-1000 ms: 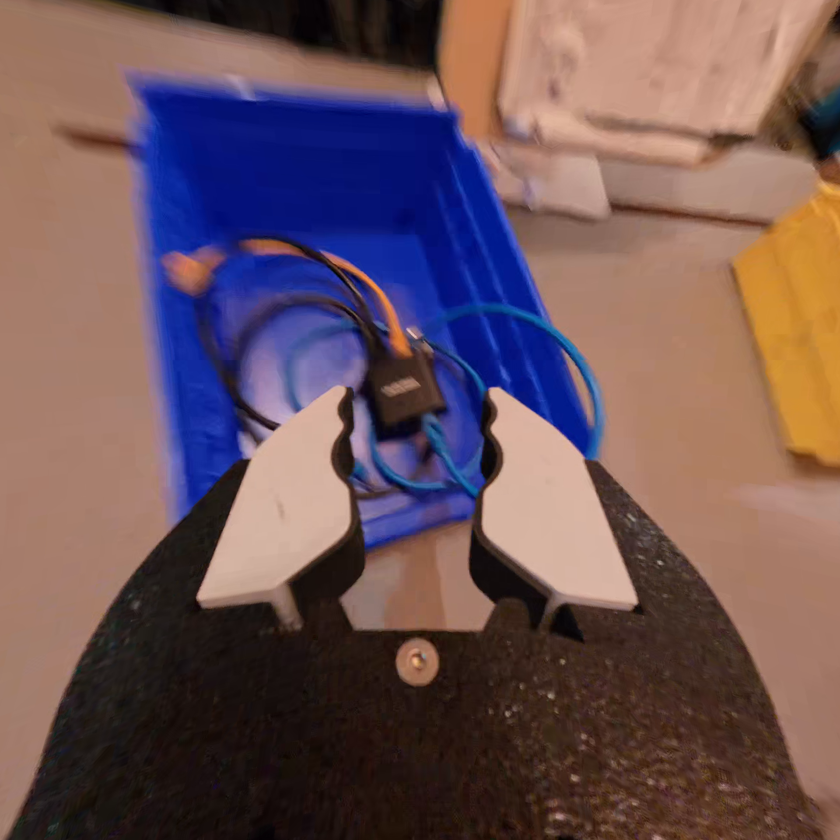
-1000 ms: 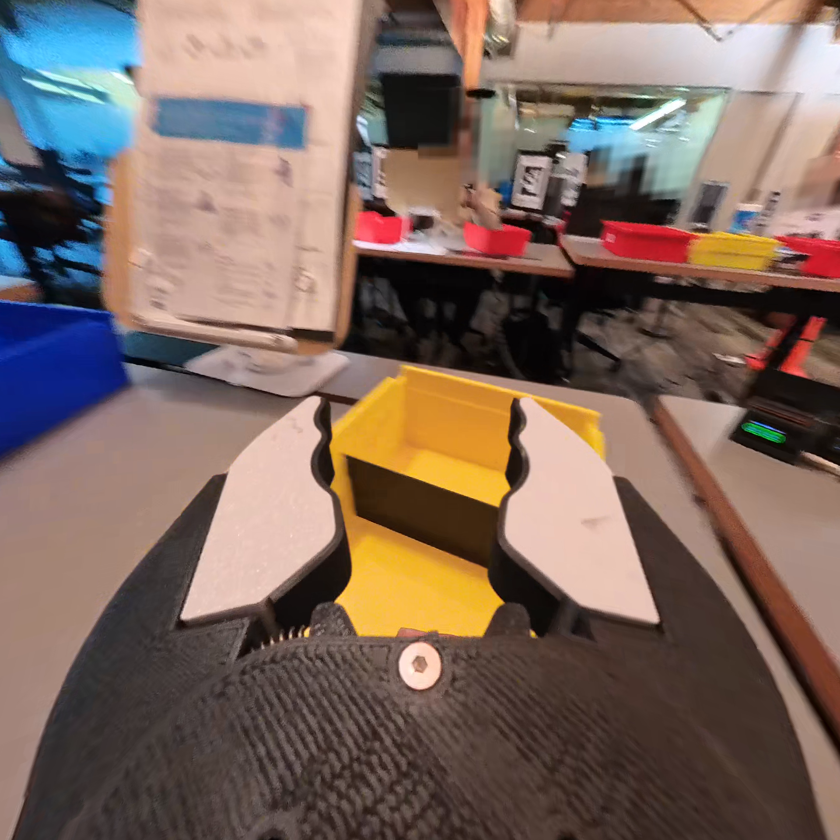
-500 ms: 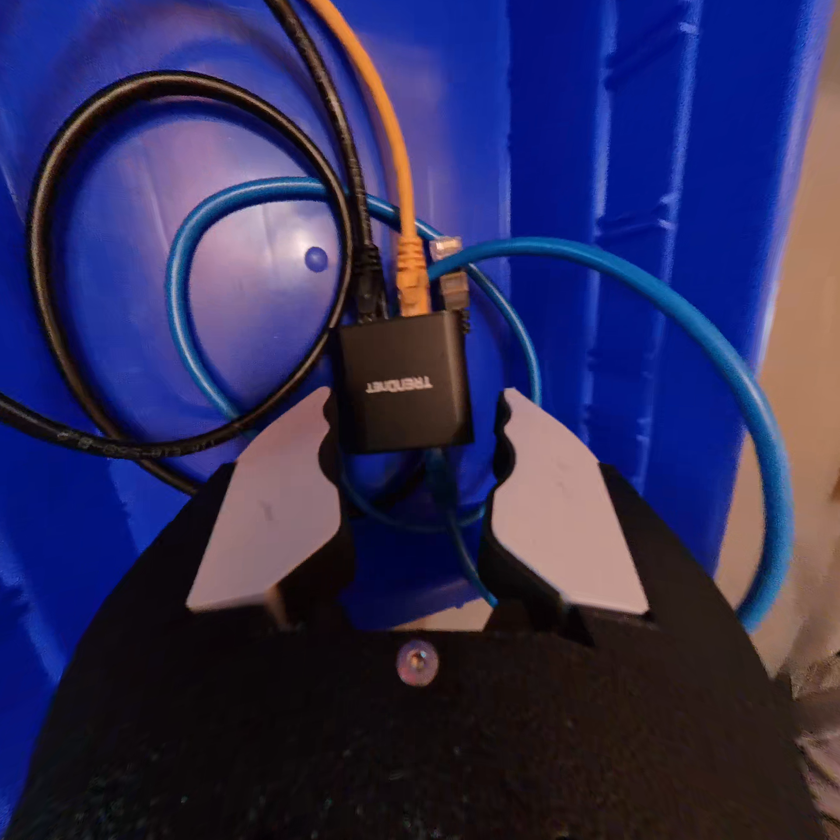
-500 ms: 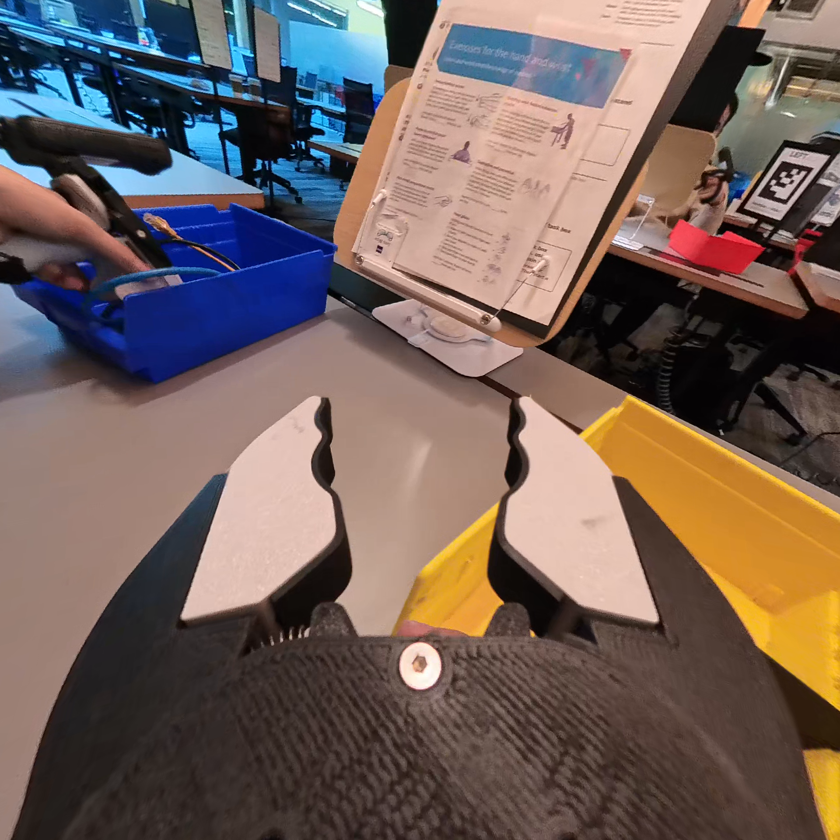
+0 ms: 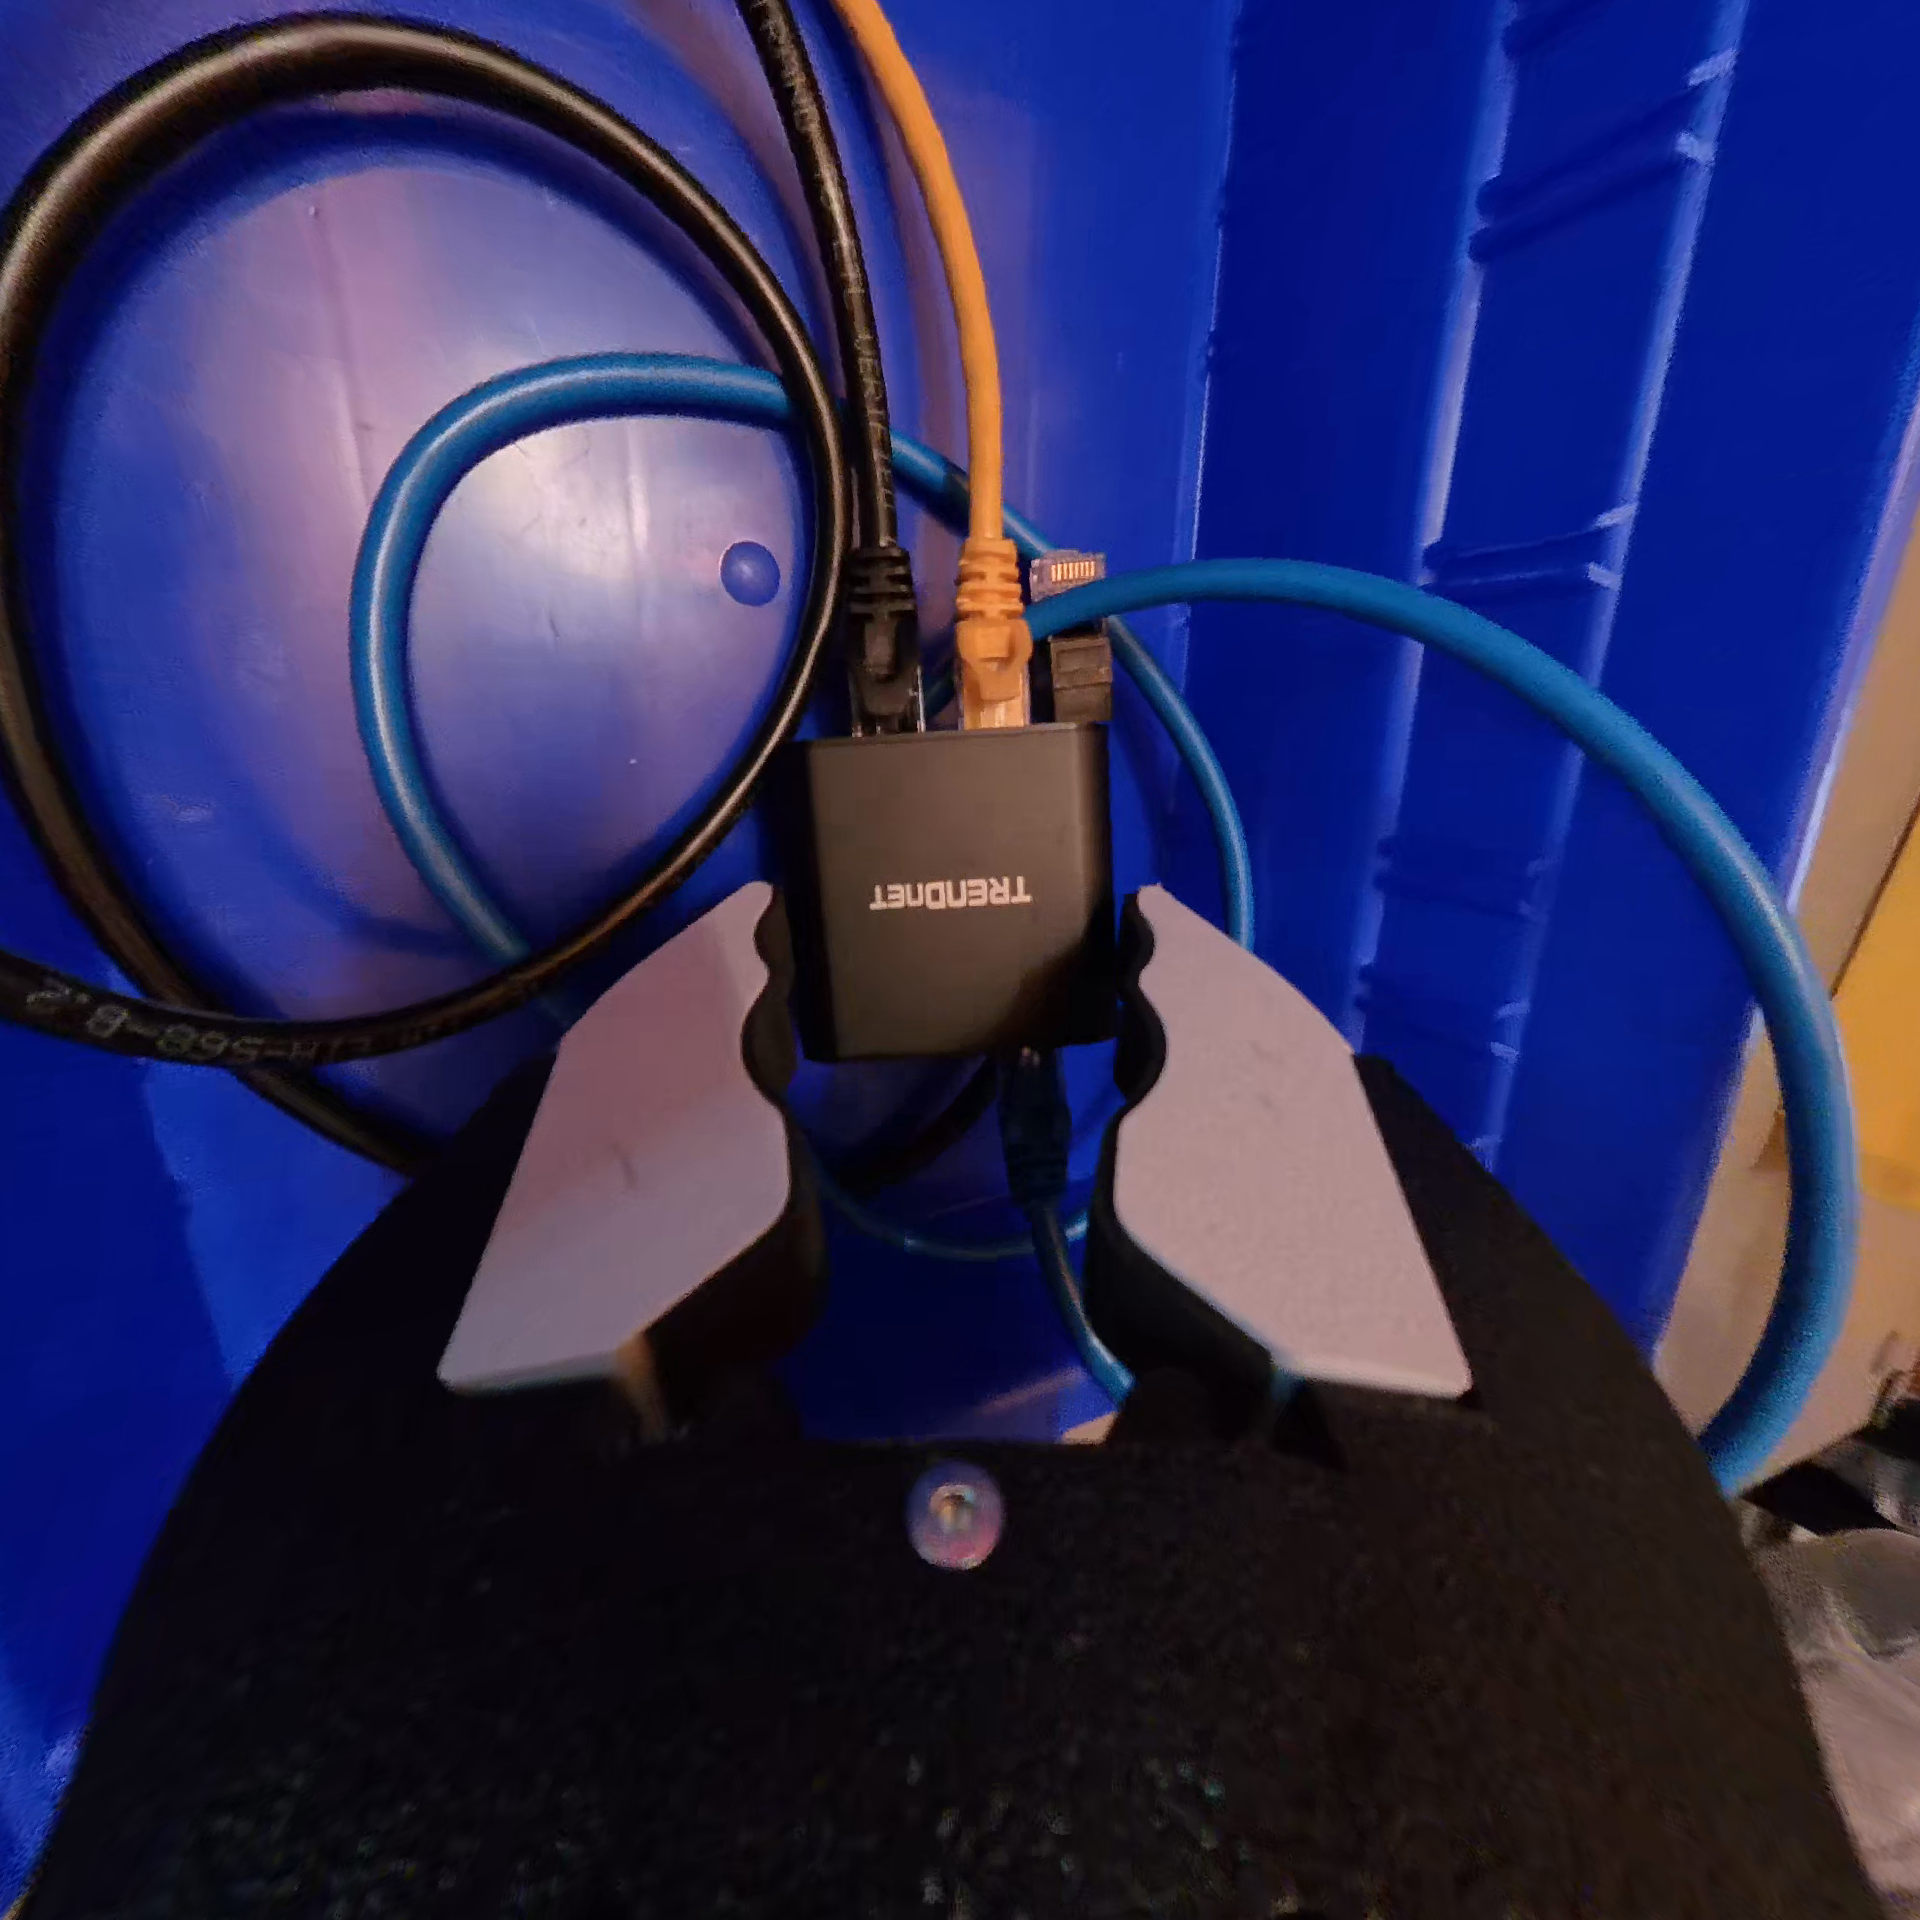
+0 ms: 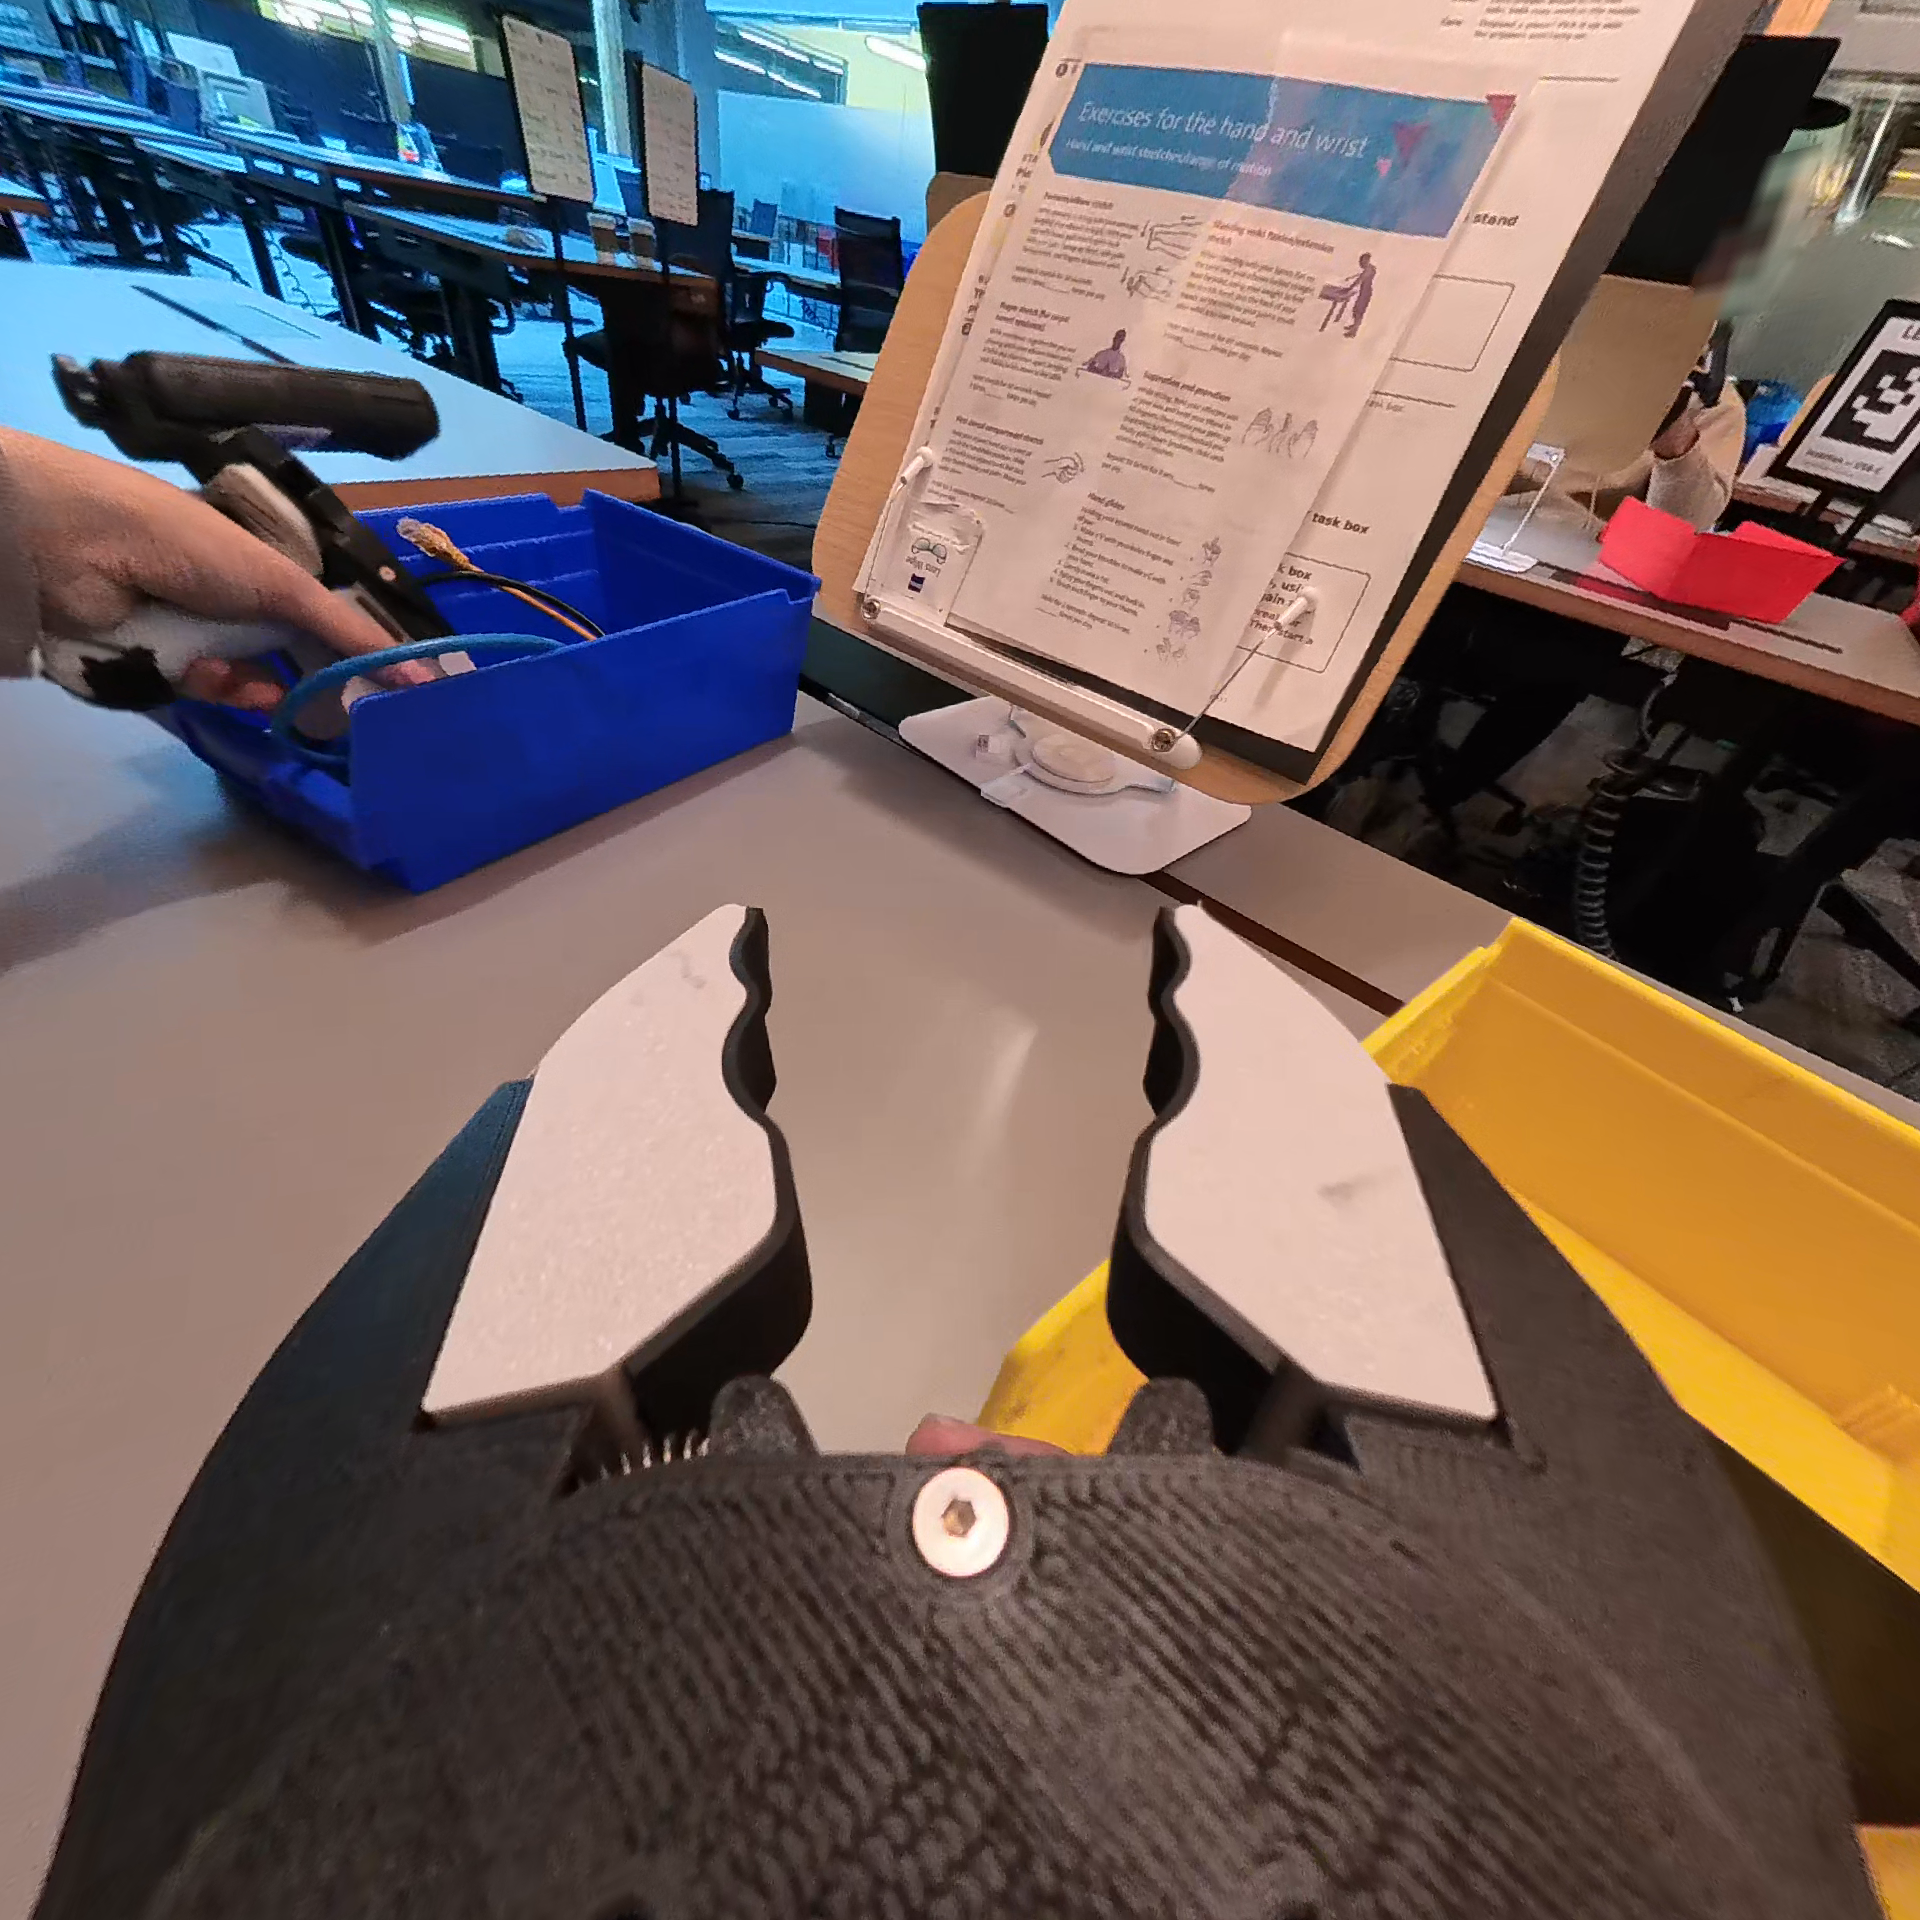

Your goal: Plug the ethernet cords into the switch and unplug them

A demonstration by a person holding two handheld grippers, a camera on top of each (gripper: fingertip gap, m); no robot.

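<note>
The switch [image 5: 951, 894] is lying in the blue bin [image 5: 1351, 312], with black [image 5: 881, 644], orange [image 5: 989, 644] and a third plug at its far edge. If the left claw [image 5: 948, 966] closes and lifts, the looped blue cord [image 5: 1558, 727] could snag on the bin wall or drag the switch askew. That claw is standing spread, its fingertips flanking the switch's near corners, apparently just touching, not yet clamping. The right claw [image 6: 961, 987] is hanging wide open, empty, over the table [image 6: 312, 1039], beside the yellow bin [image 6: 1662, 1143].
</note>
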